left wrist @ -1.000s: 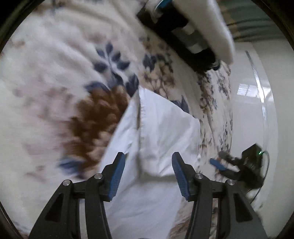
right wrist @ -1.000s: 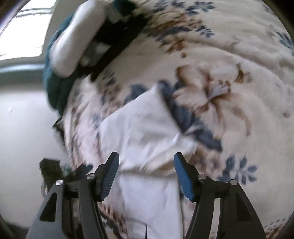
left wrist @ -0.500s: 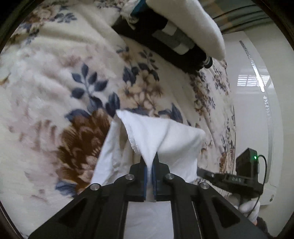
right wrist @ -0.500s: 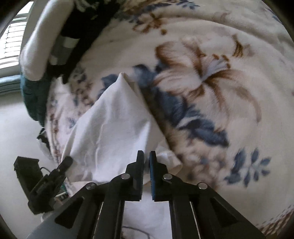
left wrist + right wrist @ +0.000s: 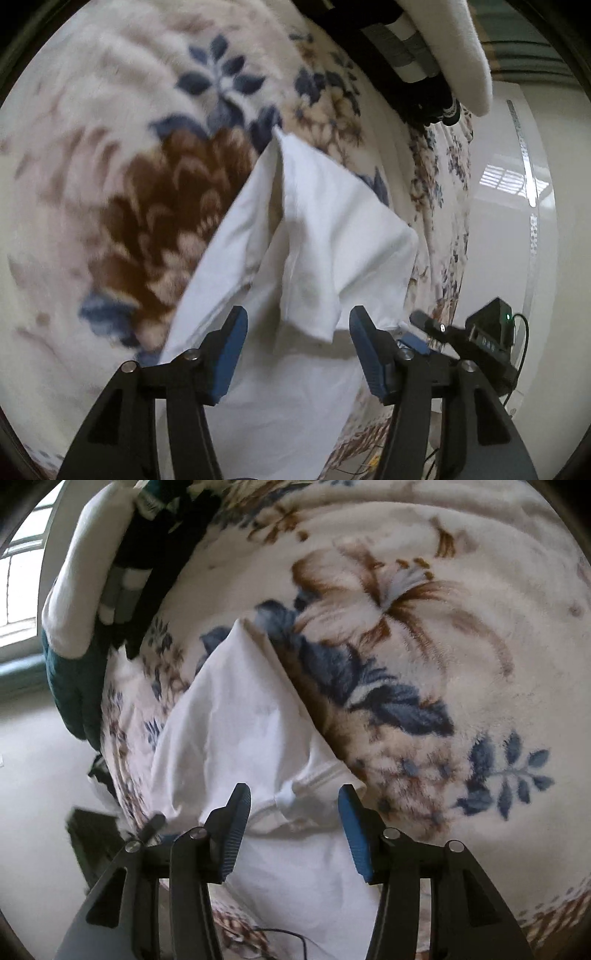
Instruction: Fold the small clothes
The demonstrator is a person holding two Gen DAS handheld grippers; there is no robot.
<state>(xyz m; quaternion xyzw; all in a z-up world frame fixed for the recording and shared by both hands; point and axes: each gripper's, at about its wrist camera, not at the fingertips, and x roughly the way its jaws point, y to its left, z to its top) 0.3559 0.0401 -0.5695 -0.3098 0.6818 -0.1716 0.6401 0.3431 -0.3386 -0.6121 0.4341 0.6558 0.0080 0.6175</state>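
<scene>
Smooth matt white cloth garment point(image 5: 325, 236), fuzzy plush floral blanket point(image 5: 147, 192), glossy floor point(image 5: 546, 258)

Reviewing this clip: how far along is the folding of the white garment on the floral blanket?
Done: one fold is laid; the white garment lies doubled over on the floral blanket. In hand: nothing; the left gripper and right gripper have just opened, their pads clear of the cloth. Left: it still looks loose and uneven, so probably more folds and stacking with the clothes pile.

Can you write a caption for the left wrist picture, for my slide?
Left gripper, jaws just opened, above a folded flap of the white garment on a flowered blanket, right gripper alongside.
</scene>
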